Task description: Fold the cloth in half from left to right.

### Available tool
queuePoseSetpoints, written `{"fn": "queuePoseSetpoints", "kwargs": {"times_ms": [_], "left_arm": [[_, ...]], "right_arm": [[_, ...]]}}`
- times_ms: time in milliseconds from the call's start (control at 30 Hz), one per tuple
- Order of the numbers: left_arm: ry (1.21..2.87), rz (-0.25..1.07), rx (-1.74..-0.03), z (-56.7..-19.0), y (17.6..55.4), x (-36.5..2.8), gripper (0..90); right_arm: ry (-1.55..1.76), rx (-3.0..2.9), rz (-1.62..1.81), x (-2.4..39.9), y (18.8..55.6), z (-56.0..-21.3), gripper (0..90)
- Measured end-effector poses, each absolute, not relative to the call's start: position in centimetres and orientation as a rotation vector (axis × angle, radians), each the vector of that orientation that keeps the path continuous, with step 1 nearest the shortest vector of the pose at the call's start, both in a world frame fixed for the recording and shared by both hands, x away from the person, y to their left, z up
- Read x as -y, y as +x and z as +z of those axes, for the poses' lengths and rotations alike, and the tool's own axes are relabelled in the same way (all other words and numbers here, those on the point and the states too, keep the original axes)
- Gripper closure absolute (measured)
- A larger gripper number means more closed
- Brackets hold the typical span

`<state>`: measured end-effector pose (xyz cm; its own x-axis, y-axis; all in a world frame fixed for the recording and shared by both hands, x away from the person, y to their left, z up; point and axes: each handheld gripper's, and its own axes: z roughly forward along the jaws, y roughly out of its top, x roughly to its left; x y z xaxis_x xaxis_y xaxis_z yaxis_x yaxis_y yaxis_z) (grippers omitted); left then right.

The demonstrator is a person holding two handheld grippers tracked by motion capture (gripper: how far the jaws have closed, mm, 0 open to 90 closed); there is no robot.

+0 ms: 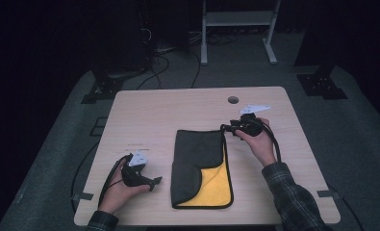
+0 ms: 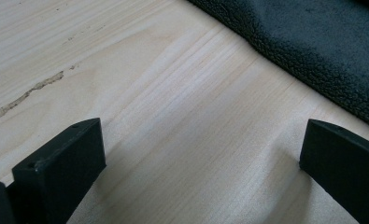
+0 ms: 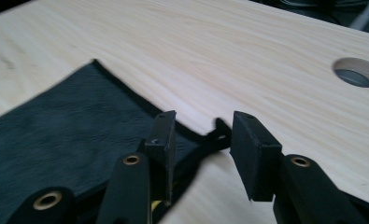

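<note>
The work in hand was folding the cloth (image 1: 199,166), a dark grey towel with a yellow underside, which lay flat near the middle of the table (image 1: 144,110) with its near right part turned back to show the yellow.

My right gripper (image 1: 224,128) sat at the cloth's far right corner. In the right gripper view its jaws stood partly apart, and the corner tip (image 3: 215,133) lay in the gap between them, not yet pinched. I judged this to be the grasp step of a fold.

My left gripper (image 1: 158,181) rested low over bare wood just beside the cloth's near left edge (image 2: 313,60), jaws wide and holding nothing.

The next move, as I judged it, called for closing the right jaws squarely on the corner. The corner should then be lifted clear of the table so that the layer beneath would not drag.
</note>
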<state>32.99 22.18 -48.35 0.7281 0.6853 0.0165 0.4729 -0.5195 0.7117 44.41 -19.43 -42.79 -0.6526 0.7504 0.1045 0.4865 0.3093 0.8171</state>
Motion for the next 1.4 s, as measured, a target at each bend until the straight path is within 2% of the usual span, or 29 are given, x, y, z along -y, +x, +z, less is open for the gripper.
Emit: {"fn": "queuePoseSetpoints", "kwargs": {"times_ms": [933,1400], "left_arm": [[2.221,0.384,-0.872,-48.3,33.0,-22.2,0.0],[2.221,0.384,-0.872,-48.3,33.0,-22.2,0.0]], "right_arm": [[0.880,-2.512,1.396,15.0,35.4,-43.7,59.8],[0.813,-2.642,1.416,10.8,35.0,-45.3,56.4]]}}
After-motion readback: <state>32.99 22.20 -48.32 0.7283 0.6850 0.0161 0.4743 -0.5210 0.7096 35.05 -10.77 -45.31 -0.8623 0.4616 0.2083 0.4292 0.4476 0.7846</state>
